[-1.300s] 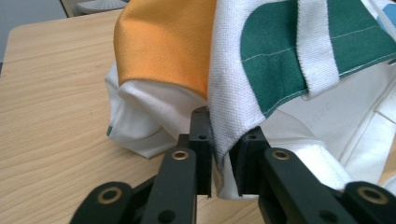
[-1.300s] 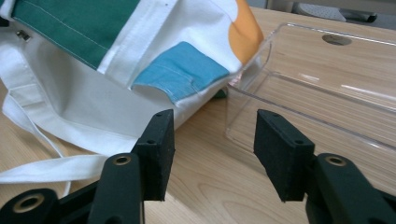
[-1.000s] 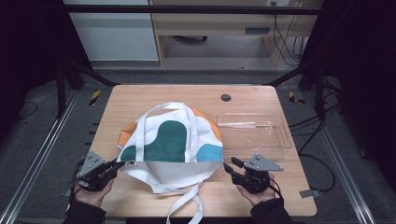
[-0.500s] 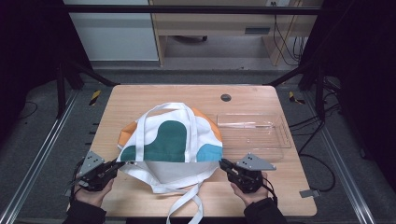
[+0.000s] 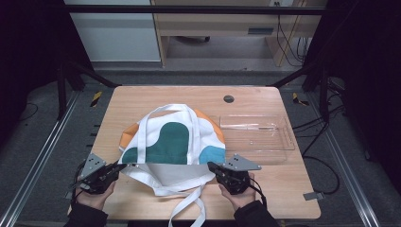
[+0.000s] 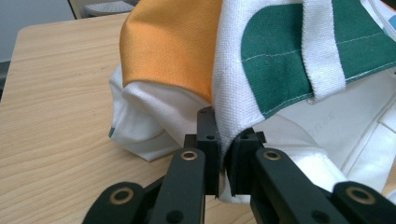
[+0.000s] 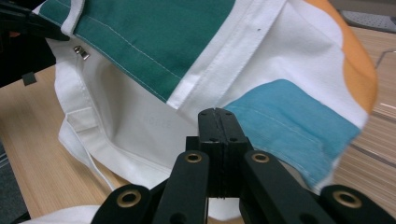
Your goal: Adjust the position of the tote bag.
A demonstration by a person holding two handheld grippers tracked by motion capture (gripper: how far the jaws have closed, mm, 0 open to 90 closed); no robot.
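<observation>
the left gripper (image 6: pixel 223 151) pinched the tote bag (image 5: pixel 172 142) rim; the right gripper's (image 7: pixel 218 140) jaws had just been closing, meeting with no cloth visibly between them.

A clear plastic tray (image 5: pixel 257 133) lies on the right part of the wooden table (image 5: pixel 142 97); a small dark round grommet (image 5: pixel 229 99) sits in the tabletop near its far edge. Beyond the table stands a pale cabinet (image 5: pixel 113 33).

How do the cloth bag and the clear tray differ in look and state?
The cloth bag is soft, opaque and coloured white, green, orange and blue; the clear tray is stiff and see-through. The bag is pinched at its left edge by the left gripper; the tray lies untouched. Both rest on the table.
</observation>
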